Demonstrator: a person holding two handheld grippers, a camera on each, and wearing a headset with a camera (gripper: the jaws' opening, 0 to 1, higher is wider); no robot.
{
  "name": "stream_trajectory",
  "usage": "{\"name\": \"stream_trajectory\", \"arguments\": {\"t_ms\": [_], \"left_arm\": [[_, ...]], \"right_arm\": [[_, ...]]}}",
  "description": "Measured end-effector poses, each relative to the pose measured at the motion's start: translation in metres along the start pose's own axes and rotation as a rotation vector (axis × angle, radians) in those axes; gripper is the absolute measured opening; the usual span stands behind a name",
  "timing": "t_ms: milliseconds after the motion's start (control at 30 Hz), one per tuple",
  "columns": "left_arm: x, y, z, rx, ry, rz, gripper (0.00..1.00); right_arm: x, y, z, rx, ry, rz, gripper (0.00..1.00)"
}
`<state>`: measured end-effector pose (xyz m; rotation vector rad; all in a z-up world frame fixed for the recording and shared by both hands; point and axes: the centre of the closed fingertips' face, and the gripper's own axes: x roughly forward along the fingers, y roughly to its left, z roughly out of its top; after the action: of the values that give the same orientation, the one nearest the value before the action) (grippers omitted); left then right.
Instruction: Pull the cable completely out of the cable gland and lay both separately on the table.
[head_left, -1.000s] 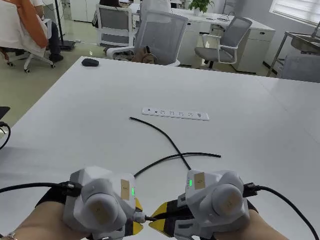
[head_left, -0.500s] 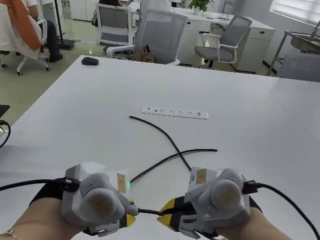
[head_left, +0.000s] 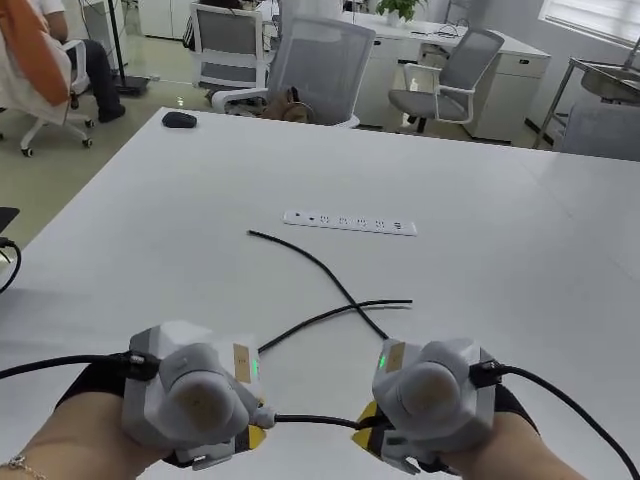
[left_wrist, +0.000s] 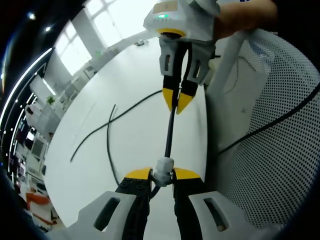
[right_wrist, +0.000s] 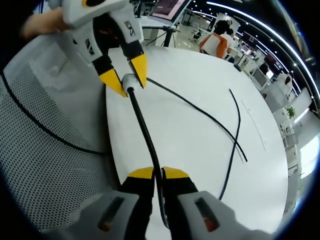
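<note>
— What sort of place is this?
— An office. Grey mesh swivel chairs (head_left: 320, 60) stand past the far edge of a long white table (head_left: 480, 150), with a white drawer cabinet (head_left: 510, 95) behind them.
— Anything else?
— A computer mouse (head_left: 180, 121) lies near the table's far left corner and a power strip (head_left: 350, 223) mid-table. There are window blinds (head_left: 590, 20) too.

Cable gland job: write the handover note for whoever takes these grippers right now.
Left gripper: shut on the cable gland.
Right gripper: shut on the black cable, which runs straight to the gland.
Loose cable lengths lie crossed on the table ahead.
Done: both gripped; cable not yet out.
Left to do: pull it fully free, then lay cable and gland down apart.
</note>
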<state>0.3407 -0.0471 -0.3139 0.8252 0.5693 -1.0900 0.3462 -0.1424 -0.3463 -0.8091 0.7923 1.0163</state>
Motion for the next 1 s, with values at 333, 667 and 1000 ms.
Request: {"name": "stream_trajectory", "arguments": {"t_ms": [333,667,1000], "left_arm": [[0.000,-0.001,0.001,0.001,-0.005,-0.005,0.17],[0.001,0.000,-0.002,0.007,0.010,0.002,0.18],[0.005,-0.010,0.002,0.040,0.012,-0.033,0.18]], "right_arm": [[0.000,-0.007,-0.019,0.063,0.079,-0.024,0.05],[0.002,-0.003,-0.023,0.079,0.101,-0.008,0.17],[-0.006,0.025,0.048,0.043,-0.220,0.138,0.25]]}}
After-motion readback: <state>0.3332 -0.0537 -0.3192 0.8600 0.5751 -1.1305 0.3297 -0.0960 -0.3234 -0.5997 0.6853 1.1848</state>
